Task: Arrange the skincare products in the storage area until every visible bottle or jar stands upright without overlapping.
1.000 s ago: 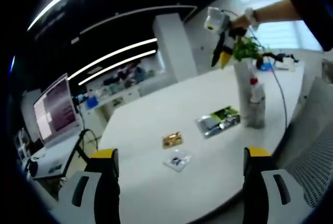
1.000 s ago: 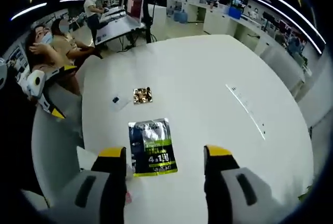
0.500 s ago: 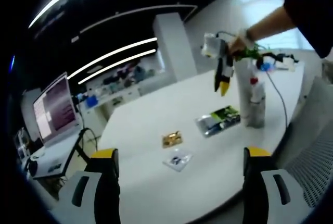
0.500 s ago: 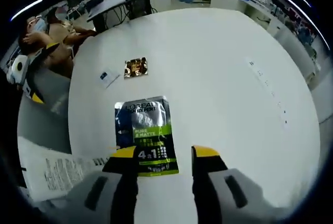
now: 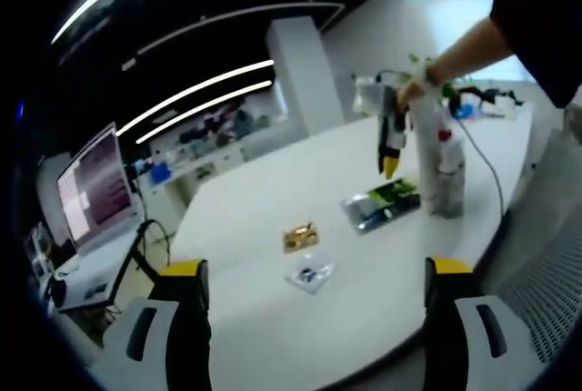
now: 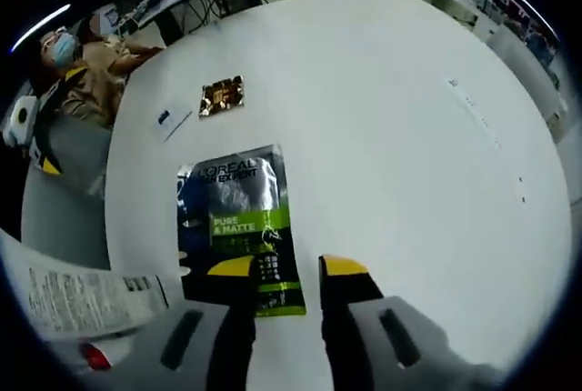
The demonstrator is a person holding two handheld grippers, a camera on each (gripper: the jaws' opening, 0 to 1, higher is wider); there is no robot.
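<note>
A green, blue and silver sachet (image 6: 235,214) lies flat on the white table (image 6: 382,118). My right gripper (image 6: 287,267) hovers at its near end, jaws a narrow gap apart and open, with the sachet's edge showing between them. In the left gripper view that gripper (image 5: 389,145) hangs from a hand just above the sachet (image 5: 382,204). Beside it stand a tall white bottle (image 5: 426,150) and a shorter red-capped bottle (image 5: 449,177). A bottle with a printed label (image 6: 82,298) lies at the lower left of the right gripper view. My left gripper (image 5: 316,269) is wide open, back from the table.
A small gold packet (image 6: 221,95) and a white card-like packet (image 6: 173,120) lie beyond the sachet; they also show as the gold packet (image 5: 300,238) and white packet (image 5: 311,274). A masked person (image 6: 73,73) sits by the far-left table edge. A monitor (image 5: 95,191) stands on a side desk.
My right gripper has dropped toward the sachet and its jaws have narrowed over the sachet's near end. My left gripper has stayed put, jaws wide.
</note>
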